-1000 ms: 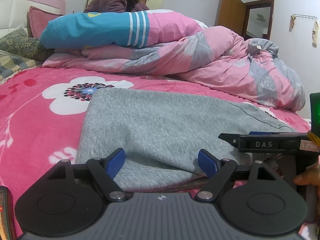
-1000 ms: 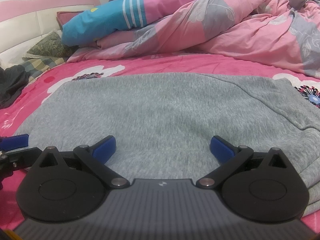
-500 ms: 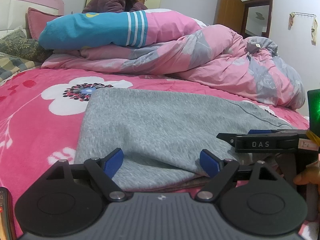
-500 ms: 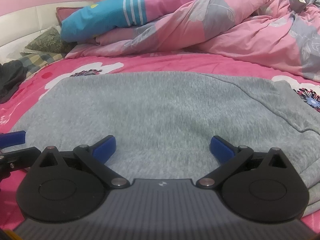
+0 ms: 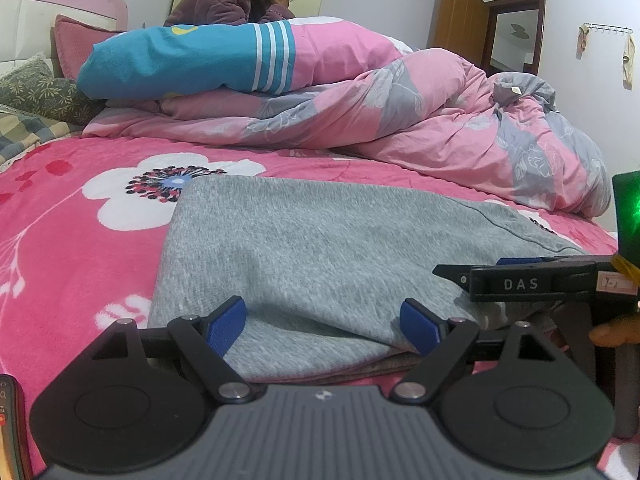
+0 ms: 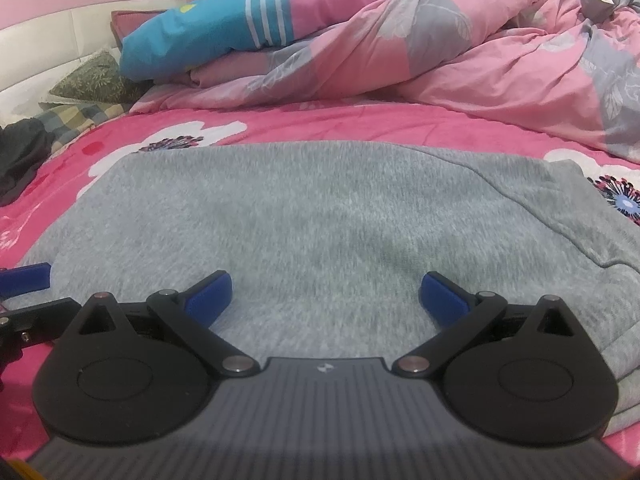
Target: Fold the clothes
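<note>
One grey sweatshirt (image 5: 320, 248) lay folded flat on the pink floral bedspread (image 5: 72, 216), near its front edge. Behind it were two bundled quilts: a blue-and-pink striped quilt (image 5: 208, 60) on top of a pink-and-grey floral quilt (image 5: 420, 120). Two pillows (image 5: 36, 96) leaned at the headboard, and one person in a purple jacket (image 5: 228, 0) sat beyond the quilts.

Two grippers were present. The left gripper (image 5: 324, 320) stood spread wide over the sweatshirt's near fold, pinching nothing. The right gripper (image 6: 326, 294) was likewise spread wide above the grey fabric, its blue pads clear of any grip.
</note>
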The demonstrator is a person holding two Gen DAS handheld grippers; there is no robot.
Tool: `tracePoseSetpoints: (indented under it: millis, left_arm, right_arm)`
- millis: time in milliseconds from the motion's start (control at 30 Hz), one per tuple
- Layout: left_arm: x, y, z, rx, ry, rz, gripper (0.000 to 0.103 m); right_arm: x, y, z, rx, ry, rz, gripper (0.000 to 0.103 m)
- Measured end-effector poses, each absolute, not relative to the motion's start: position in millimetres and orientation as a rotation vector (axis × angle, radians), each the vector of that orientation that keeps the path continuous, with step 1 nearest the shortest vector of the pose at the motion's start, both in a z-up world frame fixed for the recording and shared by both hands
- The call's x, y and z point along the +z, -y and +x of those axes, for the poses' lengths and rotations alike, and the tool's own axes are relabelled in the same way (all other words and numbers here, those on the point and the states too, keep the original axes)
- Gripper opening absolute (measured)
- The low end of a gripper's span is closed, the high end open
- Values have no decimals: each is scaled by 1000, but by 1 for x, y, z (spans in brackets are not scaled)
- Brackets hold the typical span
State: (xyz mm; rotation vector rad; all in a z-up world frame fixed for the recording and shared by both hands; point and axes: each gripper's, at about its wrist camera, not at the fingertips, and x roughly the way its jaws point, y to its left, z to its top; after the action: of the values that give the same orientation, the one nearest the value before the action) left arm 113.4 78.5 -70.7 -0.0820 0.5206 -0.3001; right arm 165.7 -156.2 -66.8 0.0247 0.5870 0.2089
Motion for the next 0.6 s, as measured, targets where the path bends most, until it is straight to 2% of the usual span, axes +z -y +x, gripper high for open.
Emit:
tracePoseSetpoints:
  millis: [300,467,600]
  left_arm:
    - [-72,-78,113,-301,-521,-79,87]
    - [-70,-76,111,-298,-512,-68,88]
    - [-65,-88,105,-277,-472,-128,94]
  right_arm:
    - [-44,140,139,207,-545,-49,102]
    - [-66,150,133,234,-599,-10,102]
    - [-68,150,133,232,-590,-6,102]
